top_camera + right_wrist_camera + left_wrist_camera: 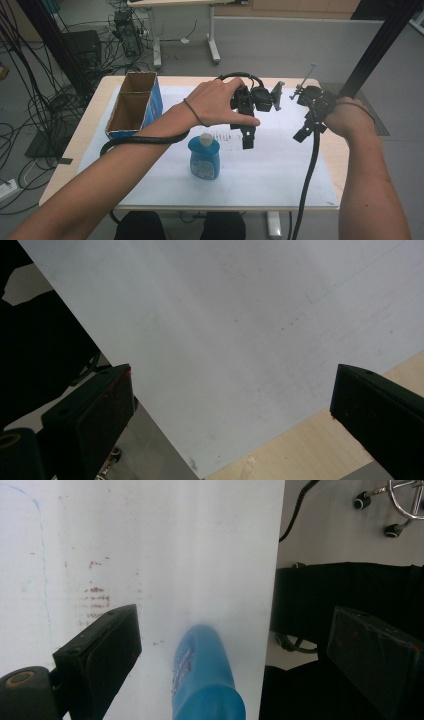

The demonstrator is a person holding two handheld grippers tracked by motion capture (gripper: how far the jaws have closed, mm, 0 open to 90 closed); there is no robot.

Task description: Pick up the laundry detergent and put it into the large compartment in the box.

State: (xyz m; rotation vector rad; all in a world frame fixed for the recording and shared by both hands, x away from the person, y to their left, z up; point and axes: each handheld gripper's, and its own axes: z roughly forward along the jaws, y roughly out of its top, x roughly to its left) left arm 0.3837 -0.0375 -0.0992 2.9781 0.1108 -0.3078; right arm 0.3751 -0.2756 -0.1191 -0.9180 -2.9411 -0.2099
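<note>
Left fingers [247, 135] were spread wide, bottle [204, 158] just below them, untouched. Right fingers [311, 127] spread too, empty, well off to the side. Risk: bottle's tall and narrow, so an off-center approach could've tipped it.

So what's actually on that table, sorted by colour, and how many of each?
Blue bottle: 1
Blue cardboard box, open top, two compartments: 1
White sheet covering the table: 1
Black hand-held tools, left gripper and right gripper, both open: 2
Total: 5
</note>
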